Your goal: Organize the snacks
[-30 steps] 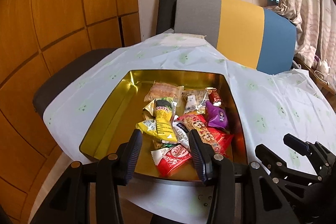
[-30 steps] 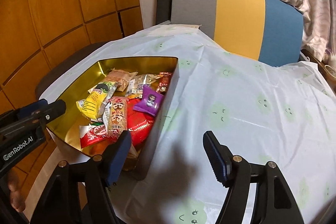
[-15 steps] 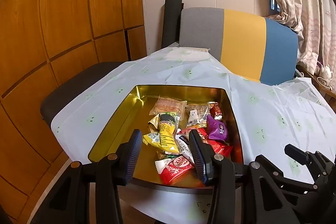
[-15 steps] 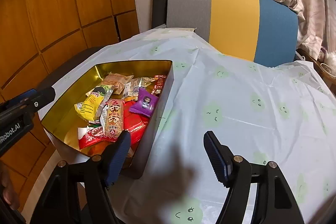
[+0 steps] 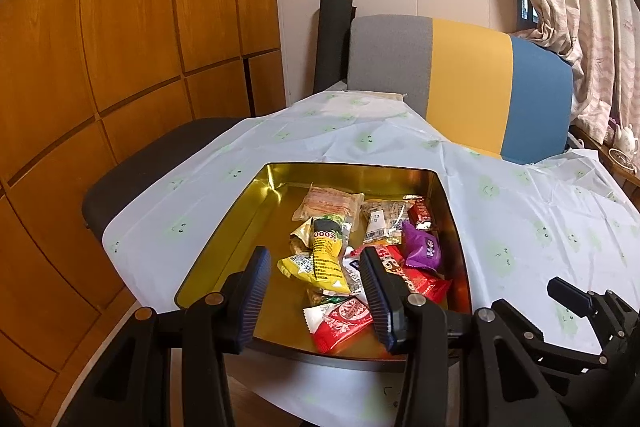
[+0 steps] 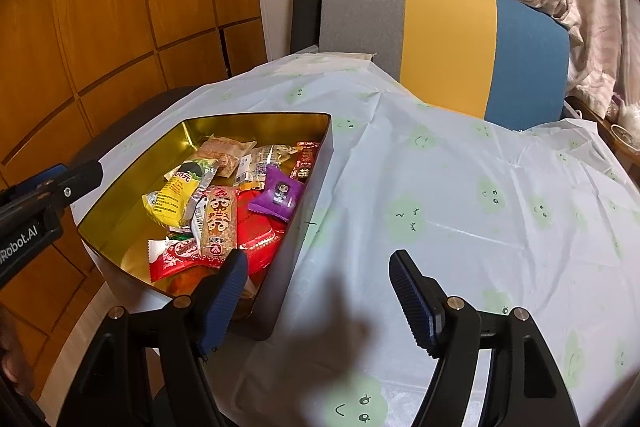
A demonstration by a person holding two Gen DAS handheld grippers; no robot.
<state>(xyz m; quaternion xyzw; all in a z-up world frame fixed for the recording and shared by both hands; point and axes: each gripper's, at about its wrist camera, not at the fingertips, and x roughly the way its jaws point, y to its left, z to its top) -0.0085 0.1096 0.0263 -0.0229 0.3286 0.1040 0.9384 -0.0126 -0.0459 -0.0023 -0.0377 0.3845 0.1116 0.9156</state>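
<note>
A gold-lined metal tin (image 5: 348, 169) sits on the table's left part and holds several wrapped snacks. Among them are a yellow packet (image 5: 326, 255), a purple packet (image 5: 424, 251) and a red wafer-bar packet (image 5: 344, 319). My left gripper (image 5: 314, 259) hovers open over the tin's near edge, nothing between its fingers. My right gripper (image 6: 319, 261) is open and empty, straddling the tin's right wall (image 6: 296, 247), left finger over the snacks, right finger over cloth. From the right wrist the yellow packet (image 6: 172, 197), purple packet (image 6: 278, 195) and a long orange bar (image 6: 218, 223) show.
A pale tablecloth (image 6: 460, 195) with green faces covers the table to the right of the tin. A grey, yellow and blue chair back (image 5: 460, 79) stands behind, a dark seat (image 5: 160, 163) at left, wood panels beyond. The table's edge lies just under the grippers.
The left gripper has tipped upward a little, so the tin sits lower in its view and more wall shows. The right gripper has stayed put. Nothing was taken or let go.
</note>
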